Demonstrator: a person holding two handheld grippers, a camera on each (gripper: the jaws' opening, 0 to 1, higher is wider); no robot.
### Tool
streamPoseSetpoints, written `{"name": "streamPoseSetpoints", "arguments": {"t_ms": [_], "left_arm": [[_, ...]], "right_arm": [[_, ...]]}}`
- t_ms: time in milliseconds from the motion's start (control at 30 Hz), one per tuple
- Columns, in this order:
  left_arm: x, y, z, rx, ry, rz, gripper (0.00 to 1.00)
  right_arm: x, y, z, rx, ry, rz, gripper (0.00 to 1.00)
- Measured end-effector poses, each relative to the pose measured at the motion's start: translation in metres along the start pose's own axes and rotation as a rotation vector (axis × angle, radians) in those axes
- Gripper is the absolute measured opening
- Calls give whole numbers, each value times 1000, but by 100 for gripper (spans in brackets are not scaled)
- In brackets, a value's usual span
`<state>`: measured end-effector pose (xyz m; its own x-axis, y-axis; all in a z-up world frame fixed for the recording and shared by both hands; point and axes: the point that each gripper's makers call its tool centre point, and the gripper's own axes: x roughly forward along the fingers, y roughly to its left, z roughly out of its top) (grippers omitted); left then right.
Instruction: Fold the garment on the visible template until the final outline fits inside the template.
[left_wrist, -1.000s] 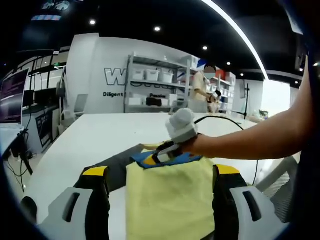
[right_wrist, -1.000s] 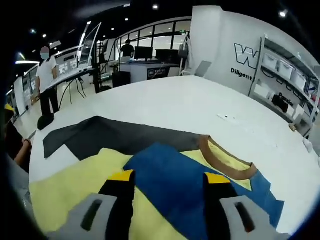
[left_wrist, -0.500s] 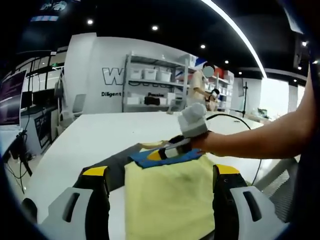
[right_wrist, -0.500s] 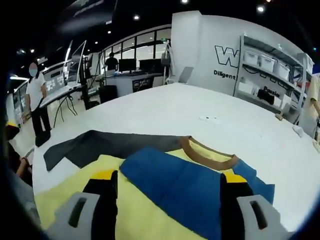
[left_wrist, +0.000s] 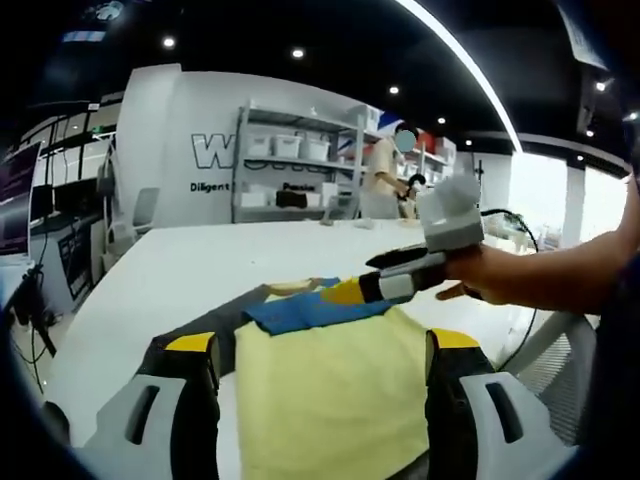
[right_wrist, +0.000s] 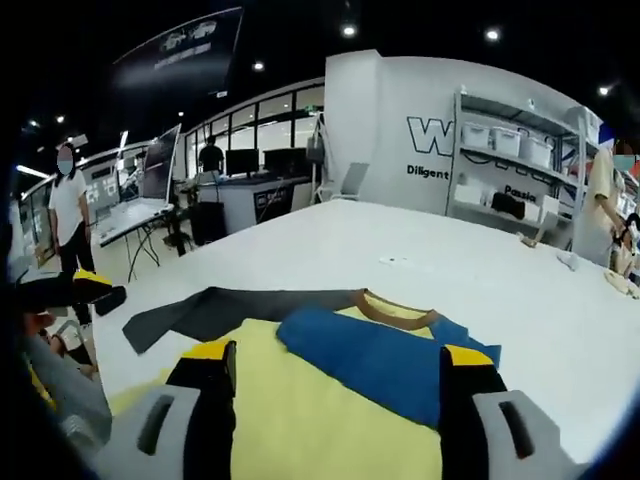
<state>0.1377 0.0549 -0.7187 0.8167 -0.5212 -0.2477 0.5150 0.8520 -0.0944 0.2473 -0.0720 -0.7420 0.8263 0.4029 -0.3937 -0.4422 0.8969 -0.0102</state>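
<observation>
In the left gripper view, at the far left, a white table (left_wrist: 150, 280) stretches back toward a wall with dark lettering and a shelving unit (left_wrist: 290, 165) carrying white bins. On the table, a dark grey template (left_wrist: 215, 325) shows as a strip along the left edge of the garment (left_wrist: 330, 390), a yellow shirt with a blue sleeve (left_wrist: 310, 310) folded across its far end. The left gripper (left_wrist: 325, 400) stands with its two yellow-tipped black jaws spread wide, one on each side of the yellow cloth, gripping nothing. Further right, the right gripper (left_wrist: 375, 290) comes in held by a person's hand (left_wrist: 470, 280), raised above the far end of the shirt beyond the blue sleeve; whether its jaws are parted or closed cannot be told from here. In the right gripper view, at the left, the grey template (right_wrist: 215, 310) lies flat and reaches out past the shirt. The garment (right_wrist: 330, 420) lies partly on it, the blue sleeve (right_wrist: 370, 355) folded across the yellow body and a brown collar (right_wrist: 395, 308) showing at the far edge. The right gripper (right_wrist: 335, 390) has its jaws wide apart above the cloth, holding nothing. At the right, the white table (right_wrist: 540, 310) runs on toward the shelving unit (right_wrist: 520, 150).
</observation>
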Motion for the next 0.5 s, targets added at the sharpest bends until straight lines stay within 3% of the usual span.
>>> {"name": "streamPoseSetpoints", "arguments": {"t_ms": [267, 500], "left_arm": [[-1, 1, 1, -7, -1, 5, 79], [6, -9, -7, 19, 40, -50, 80]], "right_arm": [[-50, -4, -10, 29, -27, -65, 83], [-87, -3, -13, 10, -60, -135, 83]]}}
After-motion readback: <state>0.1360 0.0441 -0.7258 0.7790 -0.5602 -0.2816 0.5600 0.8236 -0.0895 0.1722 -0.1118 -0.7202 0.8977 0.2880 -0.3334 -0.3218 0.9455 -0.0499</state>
